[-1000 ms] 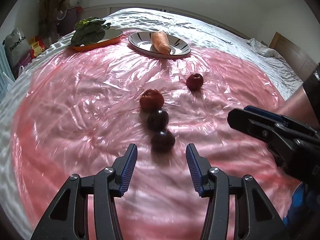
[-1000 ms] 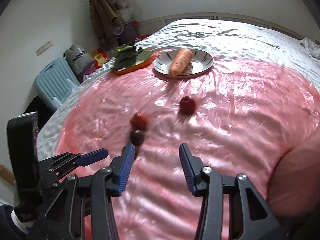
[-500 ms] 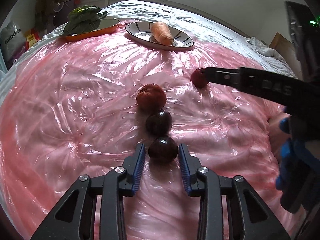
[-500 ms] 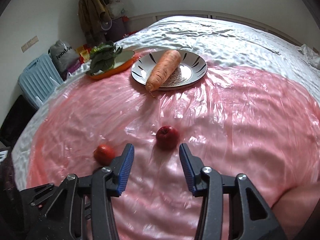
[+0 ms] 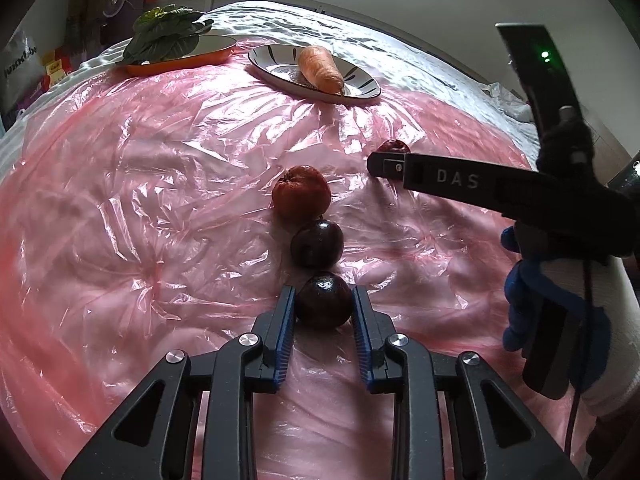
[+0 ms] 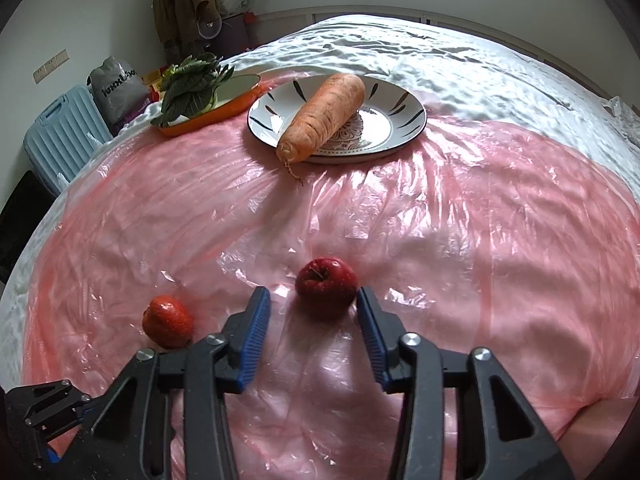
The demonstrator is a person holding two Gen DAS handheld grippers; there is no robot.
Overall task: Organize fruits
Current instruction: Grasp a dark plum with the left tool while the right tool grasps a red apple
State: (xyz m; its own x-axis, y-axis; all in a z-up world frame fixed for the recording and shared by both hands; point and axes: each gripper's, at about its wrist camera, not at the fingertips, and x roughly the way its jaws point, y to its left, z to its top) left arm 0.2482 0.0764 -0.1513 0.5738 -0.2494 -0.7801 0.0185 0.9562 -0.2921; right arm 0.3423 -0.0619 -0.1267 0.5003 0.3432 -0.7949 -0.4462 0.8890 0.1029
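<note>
L gripper pads flank the near dark round plum on pink plastic sheet, seemingly touching. R gripper wide open; small red apple dead ahead, just past tips (off-centre rightward).

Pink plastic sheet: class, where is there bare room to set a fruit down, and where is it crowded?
Bare: the wide stretch of pink sheet left of the fruit row, and the band between the apple and the striped plate. Crowded: the middle, where the tomato and two plums line up, with both grippers there.
</note>
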